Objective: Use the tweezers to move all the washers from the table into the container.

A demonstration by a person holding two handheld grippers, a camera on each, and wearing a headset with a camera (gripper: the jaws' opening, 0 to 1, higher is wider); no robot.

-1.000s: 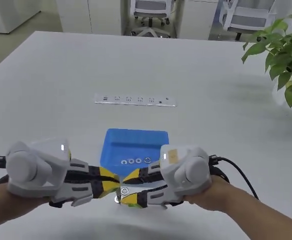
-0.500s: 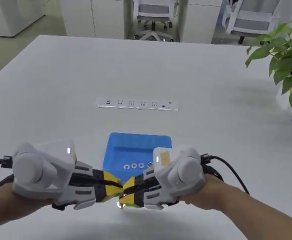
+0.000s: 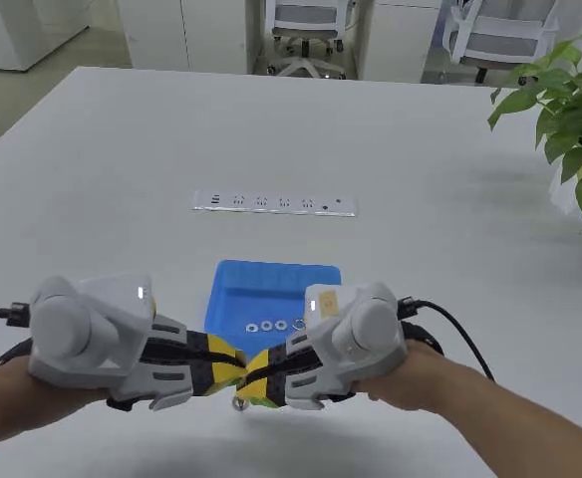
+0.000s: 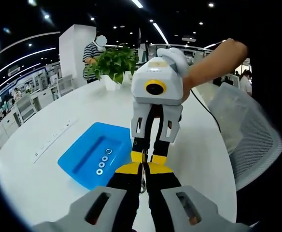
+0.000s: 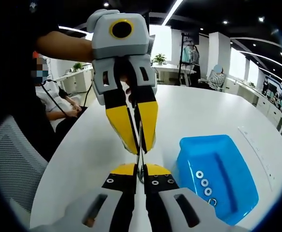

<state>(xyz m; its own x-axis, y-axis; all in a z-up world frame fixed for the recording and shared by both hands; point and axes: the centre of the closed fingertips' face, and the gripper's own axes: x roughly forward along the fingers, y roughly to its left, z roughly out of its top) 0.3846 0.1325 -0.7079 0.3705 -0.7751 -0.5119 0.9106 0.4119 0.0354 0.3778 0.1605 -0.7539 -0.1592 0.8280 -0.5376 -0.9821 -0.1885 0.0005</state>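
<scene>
table [image 3: 421, 149] under both grippers | container [image 3: 271, 284] just beyond the fingertips | left gripper [image 3: 231, 367] and right gripper [image 3: 255, 371] tip to tip, both clenched on tweezers [image 5: 140, 158] between them | four washers [image 3: 267, 326] in container, near the fingertips

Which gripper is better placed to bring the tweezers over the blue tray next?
Right, marginally: the right gripper holds the thin metal tweezers in its shut jaws and overlaps the near corner of the blue plastic tray in the head view.
</scene>
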